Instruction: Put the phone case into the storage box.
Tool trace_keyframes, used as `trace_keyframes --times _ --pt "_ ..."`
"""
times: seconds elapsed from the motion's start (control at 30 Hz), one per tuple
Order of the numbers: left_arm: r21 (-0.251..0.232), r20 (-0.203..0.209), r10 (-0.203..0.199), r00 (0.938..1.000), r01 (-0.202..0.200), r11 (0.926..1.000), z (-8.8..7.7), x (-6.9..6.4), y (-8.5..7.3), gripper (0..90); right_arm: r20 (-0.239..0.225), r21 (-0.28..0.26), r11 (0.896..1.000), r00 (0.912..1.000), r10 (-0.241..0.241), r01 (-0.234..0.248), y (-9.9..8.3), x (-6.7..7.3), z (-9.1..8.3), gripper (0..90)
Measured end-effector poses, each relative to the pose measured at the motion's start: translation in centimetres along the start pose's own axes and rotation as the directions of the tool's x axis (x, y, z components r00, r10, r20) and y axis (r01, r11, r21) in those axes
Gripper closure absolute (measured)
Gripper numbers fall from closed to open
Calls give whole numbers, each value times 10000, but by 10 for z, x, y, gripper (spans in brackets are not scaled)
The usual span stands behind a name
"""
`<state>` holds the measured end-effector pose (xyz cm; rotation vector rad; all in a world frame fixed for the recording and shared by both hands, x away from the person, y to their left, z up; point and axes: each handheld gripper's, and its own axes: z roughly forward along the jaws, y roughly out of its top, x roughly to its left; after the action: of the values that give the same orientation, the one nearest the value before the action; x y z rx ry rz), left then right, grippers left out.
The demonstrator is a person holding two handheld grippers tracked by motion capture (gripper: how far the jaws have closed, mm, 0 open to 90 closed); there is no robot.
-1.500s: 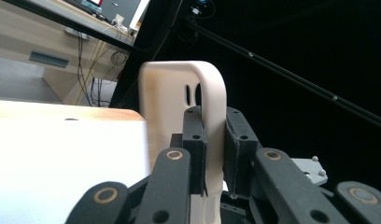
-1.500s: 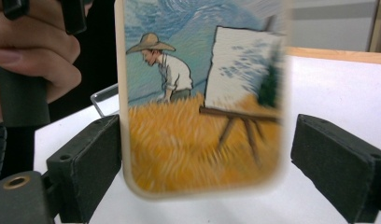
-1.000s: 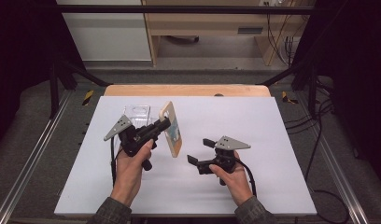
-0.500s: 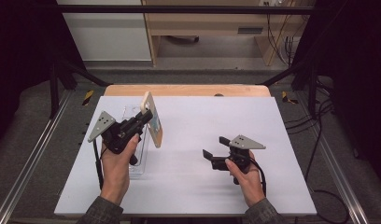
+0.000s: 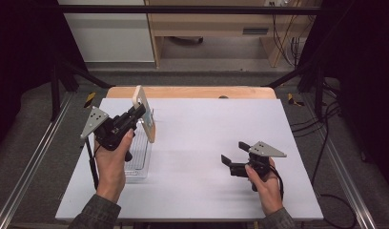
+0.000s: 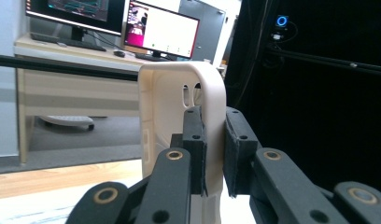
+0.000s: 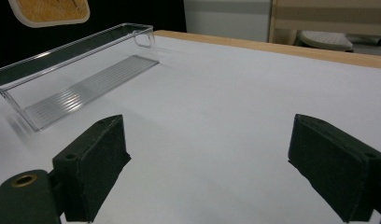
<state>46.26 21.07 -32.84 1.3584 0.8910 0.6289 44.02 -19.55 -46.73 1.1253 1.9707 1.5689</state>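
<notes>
The high view looks forward and down from above the person's side, taking in the whole white surface (image 5: 207,157) and the floor beyond. The left gripper view rides close behind its own jaws, raised and facing level toward a desk with monitors (image 6: 160,30). The right gripper view sits low, just above the surface (image 7: 235,102), looking across it. The high and right gripper views share the clear tray (image 5: 140,160) (image 7: 81,70) at the surface's left side.
</notes>
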Motion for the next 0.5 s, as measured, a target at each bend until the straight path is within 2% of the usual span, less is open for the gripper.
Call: trace_keyframes --times 0.17,0.23,0.27,0.43,0.5 --pt "-62 -250 31 9997 -33 10000 0 6 4 801 610 -631 9978 9980 -168 206 -5 -4 -13 100" --pt "-37 -422 127 9990 -128 9999 1 9 6 801 587 -679 9976 9982 -84 124 -7 -7 -21 91" --pt "-55 -599 132 9981 -136 9999 2 13 7 801 865 -885 9958 9961 -151 228 -11 -11 -26 117" --pt "-127 -1015 223 9946 -237 9996 4 22 10 801 1370 -1027 9932 9898 -403 546 -21 -21 -37 151" --pt "-195 -1184 190 9928 -215 9996 6 27 12 801 1591 -953 9941 9866 -356 512 -21 -26 -38 157"
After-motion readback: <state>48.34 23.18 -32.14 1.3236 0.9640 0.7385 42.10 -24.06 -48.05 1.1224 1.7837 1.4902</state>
